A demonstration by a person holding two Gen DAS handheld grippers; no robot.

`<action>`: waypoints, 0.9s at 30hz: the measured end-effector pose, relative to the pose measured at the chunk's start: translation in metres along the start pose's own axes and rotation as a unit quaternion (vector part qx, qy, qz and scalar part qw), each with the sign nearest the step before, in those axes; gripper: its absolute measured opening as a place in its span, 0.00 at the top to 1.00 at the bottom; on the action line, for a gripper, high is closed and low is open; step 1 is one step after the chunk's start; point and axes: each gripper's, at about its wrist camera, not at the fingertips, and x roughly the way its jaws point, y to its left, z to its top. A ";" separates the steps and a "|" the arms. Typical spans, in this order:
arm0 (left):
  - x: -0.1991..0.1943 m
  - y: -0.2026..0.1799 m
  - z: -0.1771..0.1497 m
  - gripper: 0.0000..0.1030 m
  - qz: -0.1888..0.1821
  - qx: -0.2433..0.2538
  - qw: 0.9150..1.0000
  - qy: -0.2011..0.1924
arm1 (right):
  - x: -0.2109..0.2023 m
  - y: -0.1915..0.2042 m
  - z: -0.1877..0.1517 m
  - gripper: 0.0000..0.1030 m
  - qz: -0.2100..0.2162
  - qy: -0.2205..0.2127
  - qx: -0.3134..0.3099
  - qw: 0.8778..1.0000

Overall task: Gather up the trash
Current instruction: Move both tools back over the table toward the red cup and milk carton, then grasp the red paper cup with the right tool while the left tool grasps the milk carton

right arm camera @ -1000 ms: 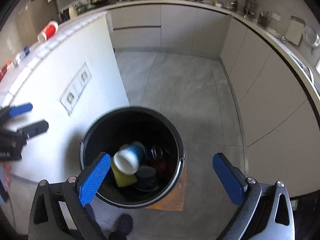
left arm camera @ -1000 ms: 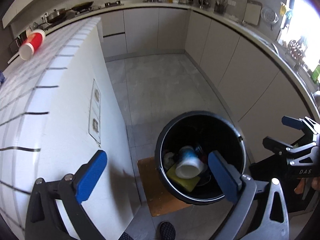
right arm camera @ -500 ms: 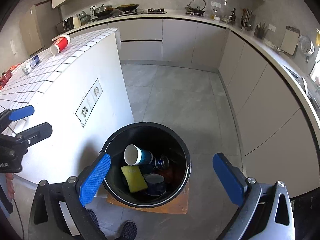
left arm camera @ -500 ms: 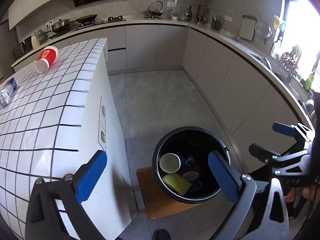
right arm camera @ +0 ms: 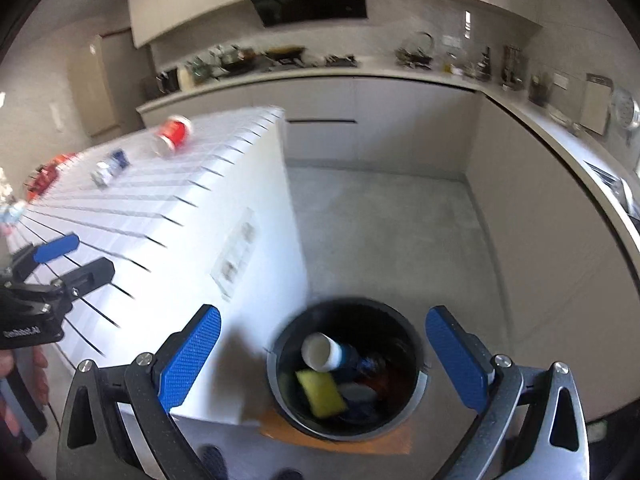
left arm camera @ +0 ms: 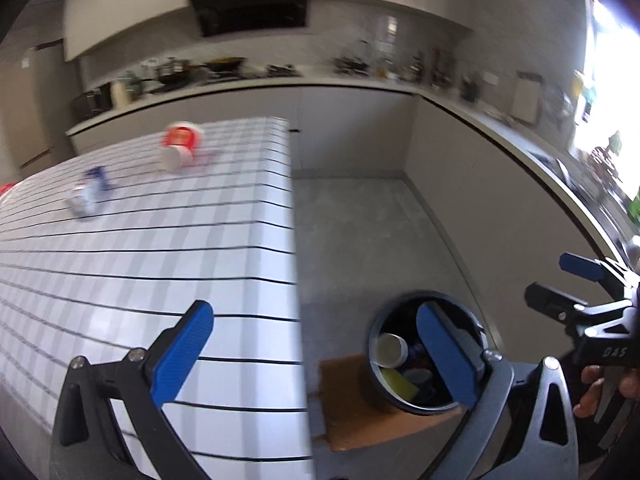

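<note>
A black trash bin [right arm camera: 416, 368] [left arm camera: 374, 344] stands on the floor beside the white tiled island [left arm camera: 160, 240] [right arm camera: 180, 216]. It holds a white-and-blue cup [right arm camera: 322, 352], a yellow sponge [right arm camera: 320, 394] and other dark trash. A red paper cup [left arm camera: 180, 146] [right arm camera: 172, 136] lies on its side on the island's far end, with a crumpled blue-white wrapper [left arm camera: 88, 192] [right arm camera: 108, 168] nearer. My left gripper [left arm camera: 320, 356] is open and empty over the island's edge. My right gripper [right arm camera: 324, 360] is open and empty above the bin.
More red and pale trash [right arm camera: 44, 174] lies at the island's left end. A brown mat [right arm camera: 340, 442] lies under the bin. Grey cabinets [right arm camera: 540, 240] with a cluttered counter [right arm camera: 420, 64] run along the back and right. The grey floor [right arm camera: 380, 232] lies between.
Both grippers have risen and tilted up away from the bin; the island top and its trash have come into fuller view. Both stay open and empty.
</note>
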 end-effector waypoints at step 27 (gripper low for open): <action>0.043 0.261 0.046 0.00 0.147 -0.115 0.982 -0.027 | 0.125 0.241 0.159 0.00 0.075 -0.020 -0.090 0.993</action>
